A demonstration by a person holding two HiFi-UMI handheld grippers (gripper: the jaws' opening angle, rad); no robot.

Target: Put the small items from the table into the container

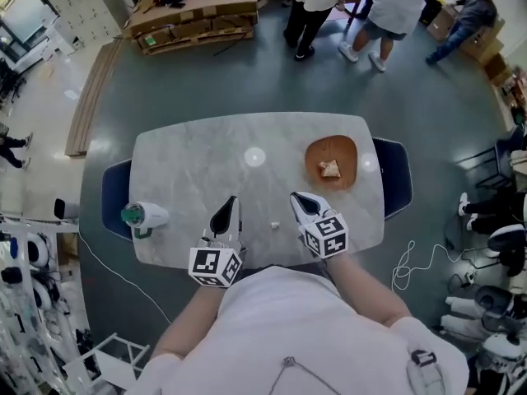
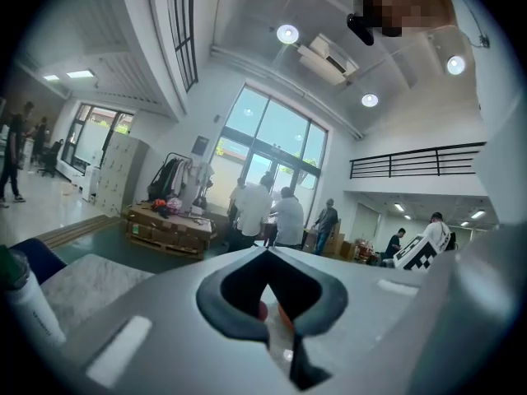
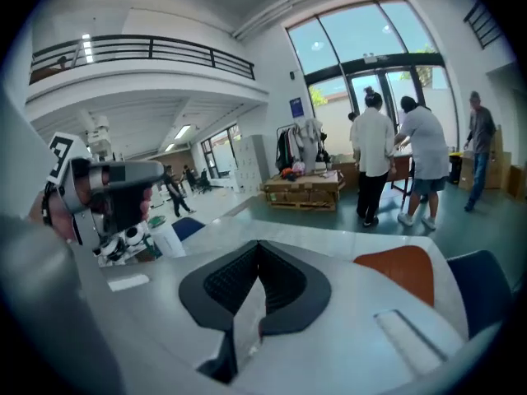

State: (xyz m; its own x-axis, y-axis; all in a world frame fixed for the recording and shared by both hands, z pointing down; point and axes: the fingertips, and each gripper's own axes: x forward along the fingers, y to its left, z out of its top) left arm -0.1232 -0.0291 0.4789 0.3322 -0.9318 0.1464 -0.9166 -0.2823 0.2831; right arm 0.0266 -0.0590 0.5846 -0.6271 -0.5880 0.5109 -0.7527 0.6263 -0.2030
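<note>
An orange-brown dish [image 1: 346, 151] stands on the right part of the marble table [image 1: 198, 155], and a small pale item [image 1: 330, 169] lies in it. A tiny white item [image 1: 275, 225] rests on the table near the front edge, between my two grippers. My left gripper [image 1: 230, 202] hovers to its left, jaws together and empty. My right gripper [image 1: 296, 197] is just right of it, also shut with nothing held. In the right gripper view the shut jaws [image 3: 258, 244] point over the table, with the dish [image 3: 403, 274] ahead to the right. The left gripper's tips [image 2: 268, 251] meet too.
A white bottle with a green cap [image 1: 145, 216] lies at the table's left front edge. Dark blue chairs [image 1: 395, 175] stand at both ends of the table. Several people [image 1: 387, 11] and a stack of pallets [image 1: 198, 15] are beyond it. A white cable [image 1: 412, 266] lies on the floor at right.
</note>
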